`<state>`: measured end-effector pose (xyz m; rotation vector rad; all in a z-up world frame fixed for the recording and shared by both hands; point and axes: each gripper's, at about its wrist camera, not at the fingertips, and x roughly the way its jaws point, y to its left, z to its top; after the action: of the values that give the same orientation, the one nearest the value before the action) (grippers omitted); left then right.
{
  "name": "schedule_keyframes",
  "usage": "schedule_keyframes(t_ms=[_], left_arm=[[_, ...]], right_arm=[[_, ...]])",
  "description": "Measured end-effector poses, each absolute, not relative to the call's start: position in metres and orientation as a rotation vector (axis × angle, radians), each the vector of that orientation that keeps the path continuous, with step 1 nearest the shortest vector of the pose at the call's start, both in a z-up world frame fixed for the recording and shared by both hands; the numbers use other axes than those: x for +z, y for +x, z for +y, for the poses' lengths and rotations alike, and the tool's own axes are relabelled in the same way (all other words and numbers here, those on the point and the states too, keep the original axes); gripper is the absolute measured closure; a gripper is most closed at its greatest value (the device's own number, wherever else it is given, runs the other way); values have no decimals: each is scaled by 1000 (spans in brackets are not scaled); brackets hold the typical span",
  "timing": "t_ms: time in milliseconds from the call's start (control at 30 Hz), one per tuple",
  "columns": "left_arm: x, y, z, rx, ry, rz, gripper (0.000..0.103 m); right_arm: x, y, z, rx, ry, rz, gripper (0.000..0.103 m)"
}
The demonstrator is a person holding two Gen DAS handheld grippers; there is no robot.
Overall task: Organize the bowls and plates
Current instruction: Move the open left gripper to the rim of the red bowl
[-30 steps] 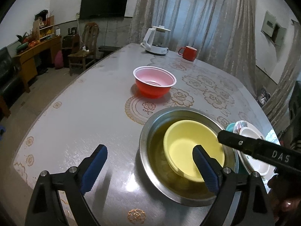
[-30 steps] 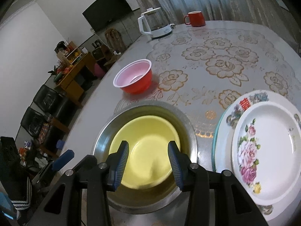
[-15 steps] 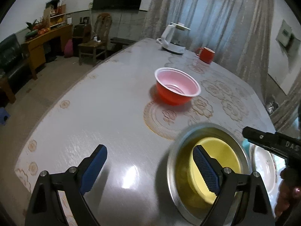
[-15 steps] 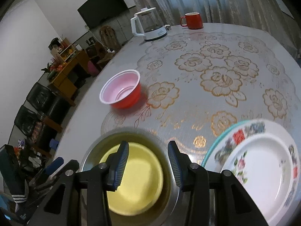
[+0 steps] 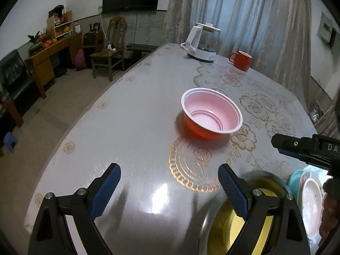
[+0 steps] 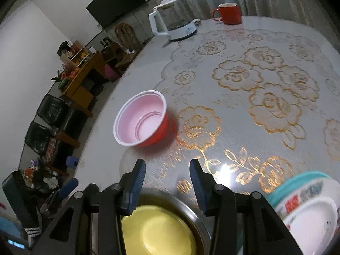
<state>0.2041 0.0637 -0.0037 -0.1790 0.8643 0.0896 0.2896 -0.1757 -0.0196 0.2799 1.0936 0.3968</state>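
Both wrist views look forward and down along their fingers, close above the near table (image 5: 131, 114) edge. The left view faces 12 o'clock toward the kettle (image 5: 201, 42); the right view tilts toward 11. They share the red bowl (image 5: 211, 116) (image 6: 141, 121), kettle, mug (image 6: 229, 13) and the basin (image 6: 182, 210) at 6 o'clock.

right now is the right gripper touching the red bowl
Apart. In the right wrist view, bare tablecloth shows between the right gripper and the red bowl.
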Motion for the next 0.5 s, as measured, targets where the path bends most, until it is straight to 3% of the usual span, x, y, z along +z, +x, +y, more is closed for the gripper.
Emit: schedule_keyframes(t_ms=[500], left_arm=[[-12, 263, 62, 73, -180, 906, 10]], right_arm=[[-43, 349, -146, 433, 271, 1162, 60]])
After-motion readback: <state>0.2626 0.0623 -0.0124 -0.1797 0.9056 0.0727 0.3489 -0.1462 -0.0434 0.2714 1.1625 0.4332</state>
